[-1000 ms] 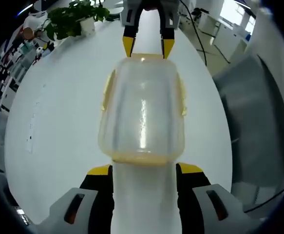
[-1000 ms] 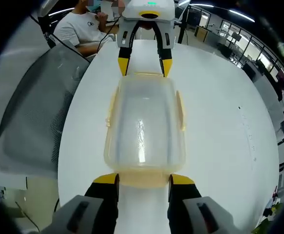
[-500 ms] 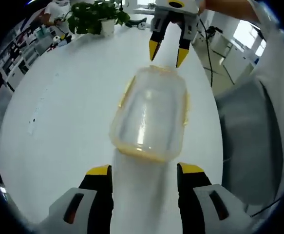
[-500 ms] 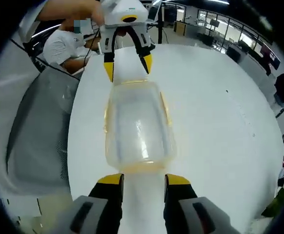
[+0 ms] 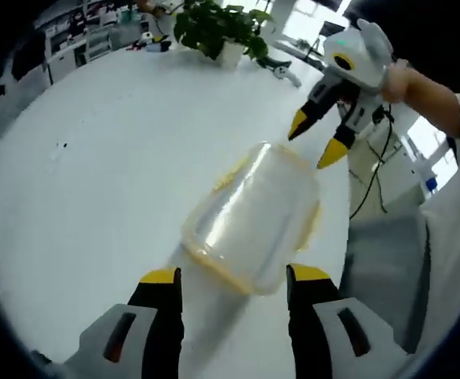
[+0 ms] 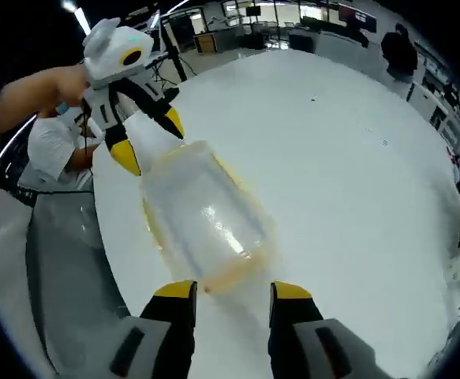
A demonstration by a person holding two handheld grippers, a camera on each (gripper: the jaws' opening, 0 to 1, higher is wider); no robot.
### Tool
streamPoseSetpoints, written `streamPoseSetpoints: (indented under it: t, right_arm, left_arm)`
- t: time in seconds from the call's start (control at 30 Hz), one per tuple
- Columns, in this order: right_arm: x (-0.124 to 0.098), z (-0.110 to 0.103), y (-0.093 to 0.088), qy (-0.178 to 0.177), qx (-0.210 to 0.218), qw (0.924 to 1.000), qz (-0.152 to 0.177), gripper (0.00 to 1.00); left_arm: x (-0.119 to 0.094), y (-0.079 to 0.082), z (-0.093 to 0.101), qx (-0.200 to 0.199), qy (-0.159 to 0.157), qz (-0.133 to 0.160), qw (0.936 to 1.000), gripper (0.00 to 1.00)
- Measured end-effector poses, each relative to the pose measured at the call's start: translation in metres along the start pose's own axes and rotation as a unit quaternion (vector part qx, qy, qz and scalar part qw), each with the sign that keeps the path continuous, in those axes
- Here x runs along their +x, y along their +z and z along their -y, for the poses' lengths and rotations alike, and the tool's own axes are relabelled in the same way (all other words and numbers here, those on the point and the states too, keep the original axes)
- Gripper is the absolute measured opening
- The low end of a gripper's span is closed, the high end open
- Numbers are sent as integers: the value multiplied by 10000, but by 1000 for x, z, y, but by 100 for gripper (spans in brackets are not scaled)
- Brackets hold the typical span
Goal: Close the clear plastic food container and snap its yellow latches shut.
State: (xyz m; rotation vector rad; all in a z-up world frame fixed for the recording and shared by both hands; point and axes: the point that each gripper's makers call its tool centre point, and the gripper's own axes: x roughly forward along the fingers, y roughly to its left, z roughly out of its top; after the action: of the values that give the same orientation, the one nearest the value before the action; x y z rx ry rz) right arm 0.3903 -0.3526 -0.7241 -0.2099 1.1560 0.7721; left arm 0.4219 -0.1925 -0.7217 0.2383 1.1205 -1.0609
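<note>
The clear plastic food container [image 5: 253,215] lies on the white table [image 5: 95,181] with its lid on; yellow latches [image 5: 312,223] show along its rim. Whether the latches are snapped down I cannot tell. My left gripper [image 5: 234,276] stands open just short of the container's near end, nothing between its jaws. Beyond the far end hangs my right gripper [image 5: 315,142], open and clear of the box. In the right gripper view the container [image 6: 202,215] lies ahead of my open right gripper [image 6: 233,290], and my left gripper [image 6: 149,140] hovers open past its far corner.
A potted plant [image 5: 218,28] stands at the table's far edge. A grey mesh chair [image 6: 64,284] sits beside the table edge, with a seated person in a white shirt [image 6: 52,146] behind it. A hand [image 5: 415,83] holds the right gripper.
Both grippers have drawn back and up from the container's two ends, and both views have swung round. The container has stayed where it was on the table.
</note>
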Motion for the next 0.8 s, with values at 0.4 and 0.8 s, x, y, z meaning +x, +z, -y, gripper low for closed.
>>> streamPoseSetpoints:
  t: [0.4,0.8]
  right_arm:
    - [17,-1,2,-402,643,9971,-50,42]
    - [20,-12,7,-149,951,9953,-84,33]
  left_arm:
    - [19,-1,2,-1124,262,306,9928,48]
    - [23,0,0,-1320,359,307,9901,43]
